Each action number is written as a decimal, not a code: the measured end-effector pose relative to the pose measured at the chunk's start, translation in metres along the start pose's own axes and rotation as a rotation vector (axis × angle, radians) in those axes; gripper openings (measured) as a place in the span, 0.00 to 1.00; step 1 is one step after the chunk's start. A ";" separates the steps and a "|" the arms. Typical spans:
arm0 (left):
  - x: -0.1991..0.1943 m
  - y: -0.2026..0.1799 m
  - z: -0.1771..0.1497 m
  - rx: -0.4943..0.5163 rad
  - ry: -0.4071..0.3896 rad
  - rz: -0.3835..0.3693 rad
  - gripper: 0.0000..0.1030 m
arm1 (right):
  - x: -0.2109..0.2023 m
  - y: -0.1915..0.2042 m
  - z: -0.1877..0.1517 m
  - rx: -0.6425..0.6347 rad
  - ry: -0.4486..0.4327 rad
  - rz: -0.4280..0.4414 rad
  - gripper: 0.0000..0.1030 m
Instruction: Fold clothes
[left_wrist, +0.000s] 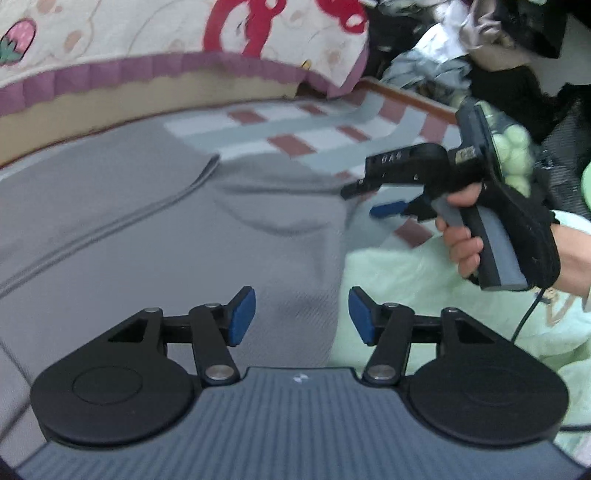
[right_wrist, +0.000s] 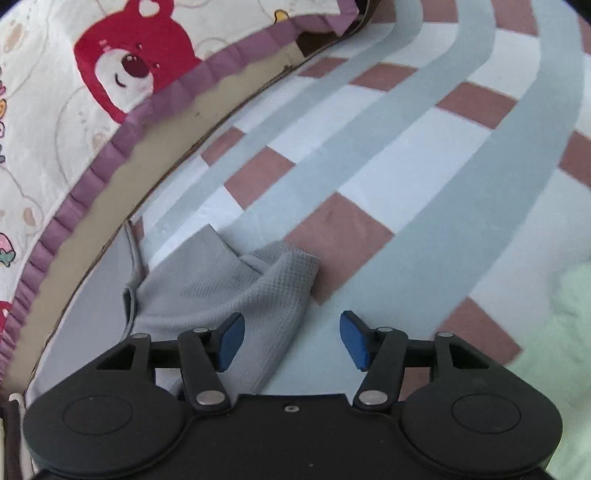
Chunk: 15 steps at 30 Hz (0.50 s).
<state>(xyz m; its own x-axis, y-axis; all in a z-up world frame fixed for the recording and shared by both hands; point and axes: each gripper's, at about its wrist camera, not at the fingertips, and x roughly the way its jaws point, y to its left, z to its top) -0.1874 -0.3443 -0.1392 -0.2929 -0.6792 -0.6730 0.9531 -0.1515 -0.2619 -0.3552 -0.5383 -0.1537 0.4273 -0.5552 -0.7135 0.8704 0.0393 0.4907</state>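
Note:
A grey garment (left_wrist: 155, 236) lies spread flat on the checked sheet, a seam running diagonally across it. My left gripper (left_wrist: 301, 317) hovers over its right edge, open, with cloth below the blue pads but nothing pinched. In the left wrist view my right gripper (left_wrist: 364, 201) is held by a hand (left_wrist: 461, 240) just past the garment's right side. In the right wrist view the right gripper (right_wrist: 291, 341) is open above a folded grey corner (right_wrist: 236, 284) of the garment. The cloth passes under its left finger (right_wrist: 231, 343) and is not gripped.
The checked sheet (right_wrist: 388, 177) has grey bands with white and reddish squares. A cream cover with a red bear and purple frill (right_wrist: 122, 74) borders it on the left. A pale green blanket (left_wrist: 424, 288) lies to the right. Dark and light clothes (left_wrist: 461, 48) are piled behind.

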 end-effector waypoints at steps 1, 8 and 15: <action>0.002 0.002 -0.003 -0.001 0.009 0.009 0.53 | 0.003 0.004 0.001 -0.032 -0.015 0.009 0.68; -0.003 0.014 -0.015 0.029 0.071 0.112 0.00 | -0.019 0.055 0.043 -0.374 -0.200 0.061 0.06; -0.009 0.027 -0.019 -0.017 0.086 0.109 0.01 | -0.001 0.036 0.081 -0.315 -0.156 -0.044 0.03</action>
<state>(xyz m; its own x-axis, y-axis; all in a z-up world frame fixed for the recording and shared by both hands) -0.1608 -0.3281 -0.1535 -0.1942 -0.6267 -0.7546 0.9783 -0.0677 -0.1956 -0.3441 -0.6039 -0.0952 0.3660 -0.6816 -0.6336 0.9304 0.2528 0.2654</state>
